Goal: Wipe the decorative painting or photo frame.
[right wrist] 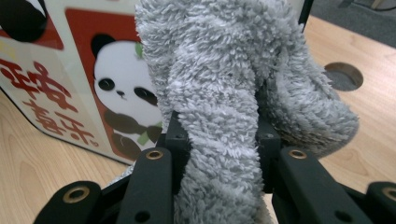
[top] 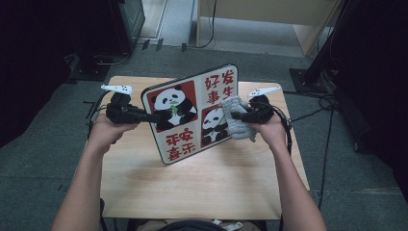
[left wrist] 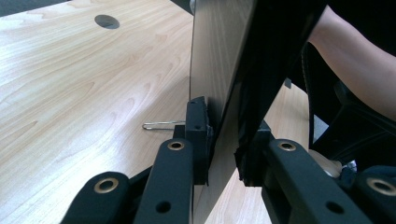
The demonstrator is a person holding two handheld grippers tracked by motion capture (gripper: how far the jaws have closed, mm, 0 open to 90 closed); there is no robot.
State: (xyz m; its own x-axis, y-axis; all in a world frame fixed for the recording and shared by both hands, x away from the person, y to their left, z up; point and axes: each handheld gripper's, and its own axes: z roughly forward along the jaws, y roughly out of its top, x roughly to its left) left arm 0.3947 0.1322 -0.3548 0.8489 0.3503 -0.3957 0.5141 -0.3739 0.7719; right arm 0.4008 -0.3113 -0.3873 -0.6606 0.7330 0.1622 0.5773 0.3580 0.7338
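Table: pale wood, the landmark for everything here.
Panda board: held tilted above the table's far half, printed face up toward the person, likely so it can be wiped.
Grey cloth: fluffy, lying against the board's right edge.
Left gripper: jaws nearly closed, clamping the board's left edge to steady it.
Right gripper: jaws nearly closed, pinching the cloth.

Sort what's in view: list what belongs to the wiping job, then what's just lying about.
In the job:
- panda board, held on edge by the left tool
- grey fluffy cloth, clamped in the right tool, against the board's face

Lying about:
- thin metal pin on the table
- stand base on the floor
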